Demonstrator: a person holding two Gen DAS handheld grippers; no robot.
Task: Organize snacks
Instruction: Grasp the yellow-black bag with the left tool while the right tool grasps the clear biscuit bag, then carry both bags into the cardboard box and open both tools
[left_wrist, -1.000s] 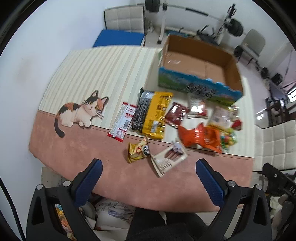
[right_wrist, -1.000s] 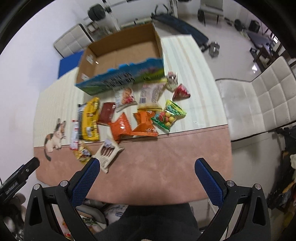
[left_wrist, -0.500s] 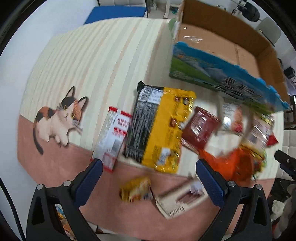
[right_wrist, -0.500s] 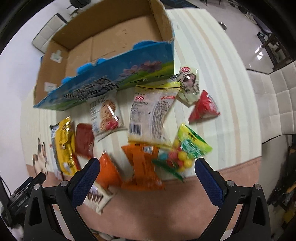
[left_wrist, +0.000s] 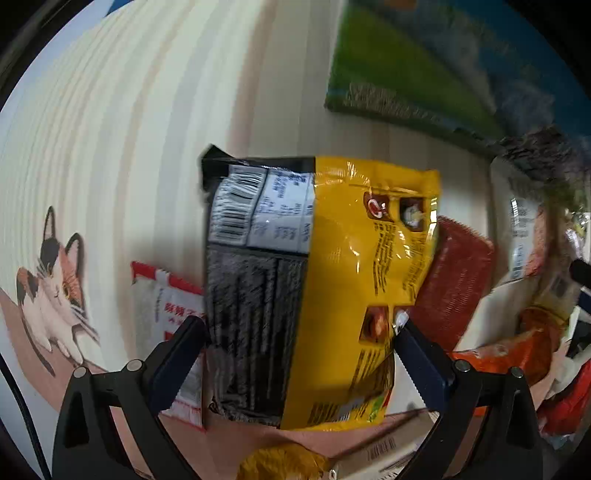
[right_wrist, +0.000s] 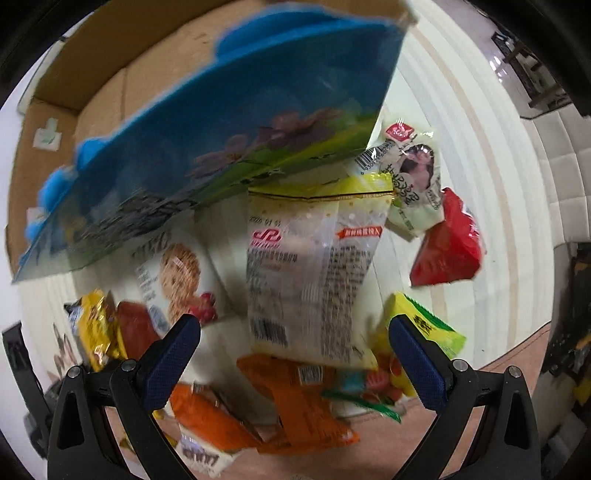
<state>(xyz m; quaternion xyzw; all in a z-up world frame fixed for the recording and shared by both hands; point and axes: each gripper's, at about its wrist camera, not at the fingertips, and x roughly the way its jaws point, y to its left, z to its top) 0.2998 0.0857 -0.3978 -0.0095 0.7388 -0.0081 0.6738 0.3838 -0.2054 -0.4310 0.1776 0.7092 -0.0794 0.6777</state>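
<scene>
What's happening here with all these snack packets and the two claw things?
A person is sorting snacks with a claw in each hand. The left gripper is open, its fingers on either side of a yellow and black bag. The right gripper is open over a pale packet. Both packets lie on the table beside the cardboard box, and neither is gripped yet.

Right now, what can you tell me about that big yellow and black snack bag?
The yellow and black bag is a glossy, crinkled plastic pouch lying flat on the striped cloth. One half is black with a white barcode label, the other yellow with small pictures and print. It overlaps a red and white packet and a dark red packet. The open left gripper straddles its near end.
</scene>
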